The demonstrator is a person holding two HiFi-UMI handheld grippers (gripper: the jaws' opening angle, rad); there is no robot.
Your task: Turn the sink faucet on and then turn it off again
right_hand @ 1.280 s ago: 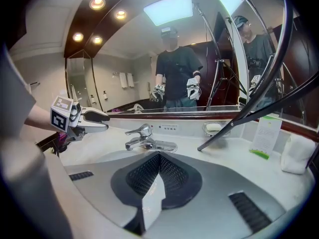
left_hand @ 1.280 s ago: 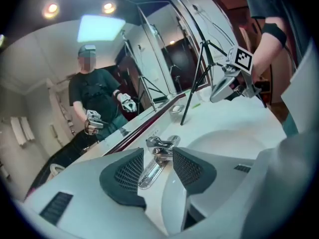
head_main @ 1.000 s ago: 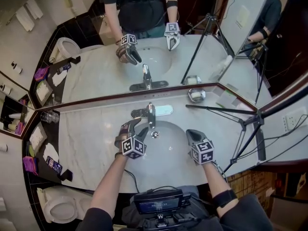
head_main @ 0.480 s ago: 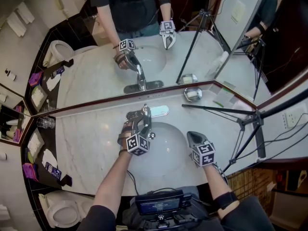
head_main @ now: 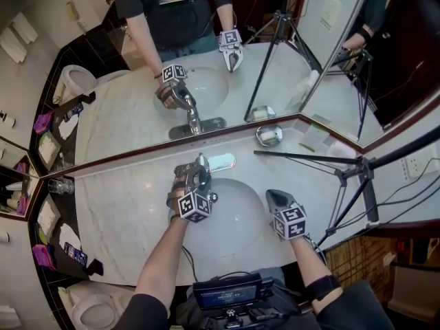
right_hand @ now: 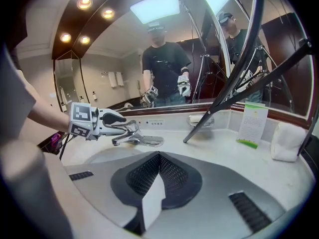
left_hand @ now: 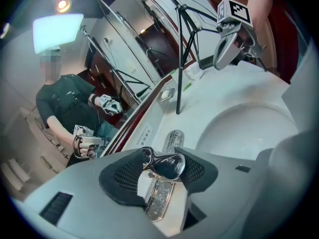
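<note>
Across the marble countertop [head_main: 124, 205], the white sink basin [head_main: 237, 215] lies just in front of the mirror [head_main: 206, 67]. Above the basin's right rim, the right gripper [head_main: 275, 196] hovers with its jaws fully together, holding nothing. At the basin's rear stands the chrome faucet [head_main: 204, 165]. The left gripper [head_main: 192, 175] has just been closing its jaws; they stand fairly wide, pads pressing both sides of the faucet lever [left_hand: 168, 165].

Chrome single-lever faucet [head_main: 202, 163] sits upright on its oblong chrome base plate at the far rim of the white sink [head_main: 240, 215], right up against the mirror, spout aimed near over the basin.
</note>
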